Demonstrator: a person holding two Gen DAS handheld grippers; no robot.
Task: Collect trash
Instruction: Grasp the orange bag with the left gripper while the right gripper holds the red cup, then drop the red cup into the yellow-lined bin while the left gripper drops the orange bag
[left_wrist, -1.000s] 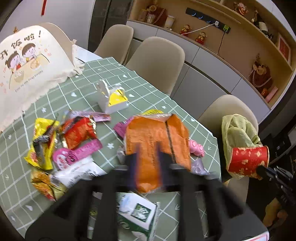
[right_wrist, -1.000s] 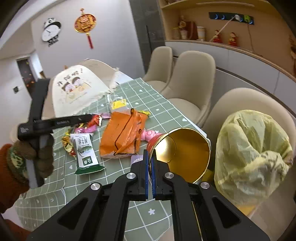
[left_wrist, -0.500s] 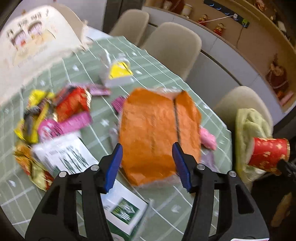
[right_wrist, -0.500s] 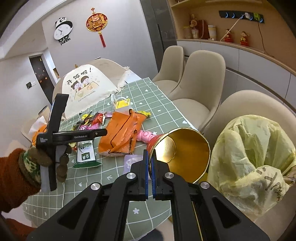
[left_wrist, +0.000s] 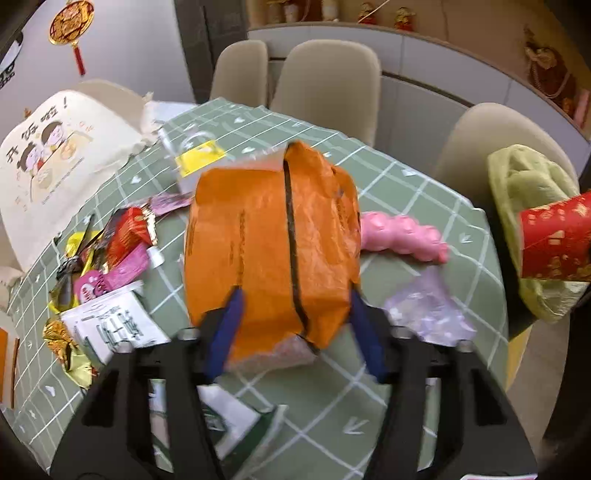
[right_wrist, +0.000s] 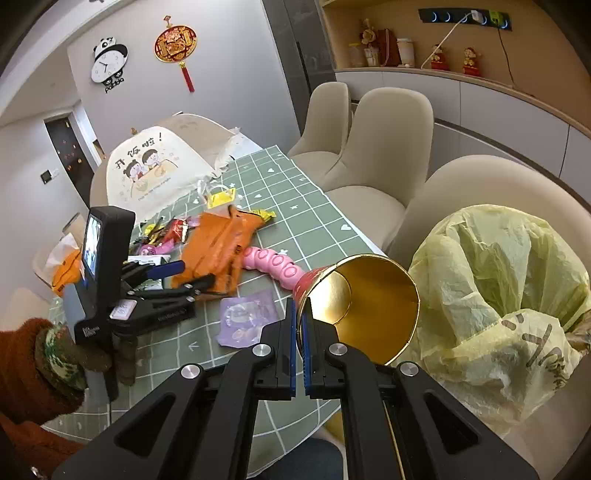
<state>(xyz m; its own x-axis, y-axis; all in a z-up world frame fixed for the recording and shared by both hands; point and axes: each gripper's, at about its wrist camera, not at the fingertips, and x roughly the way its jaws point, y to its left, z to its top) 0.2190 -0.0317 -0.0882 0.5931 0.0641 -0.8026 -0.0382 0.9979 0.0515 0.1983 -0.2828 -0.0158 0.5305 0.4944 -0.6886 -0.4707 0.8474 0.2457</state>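
An orange plastic bag (left_wrist: 273, 243) lies on the green checked tablecloth (left_wrist: 406, 184); it also shows in the right wrist view (right_wrist: 218, 251). My left gripper (left_wrist: 295, 332) is open, its blue pads either side of the bag's near end. My right gripper (right_wrist: 300, 332) is shut on the rim of a red paper cup with a gold inside (right_wrist: 362, 299), held off the table's edge beside a yellow trash bag (right_wrist: 498, 295). The cup (left_wrist: 554, 240) and trash bag (left_wrist: 532, 177) also show at the right of the left wrist view.
Several snack wrappers (left_wrist: 118, 251), a white-green packet (left_wrist: 114, 328), a pink toy (left_wrist: 402, 236), a purple wrapper (left_wrist: 428, 310) and a clear box with yellow label (left_wrist: 195, 158) lie on the table. A printed food cover (left_wrist: 55, 155) stands at left. Beige chairs (left_wrist: 328, 85) line the far side.
My left gripper opened and moved forward until its fingers straddle the orange bag's near end. My right gripper kept hold of the cup, drifting slightly.
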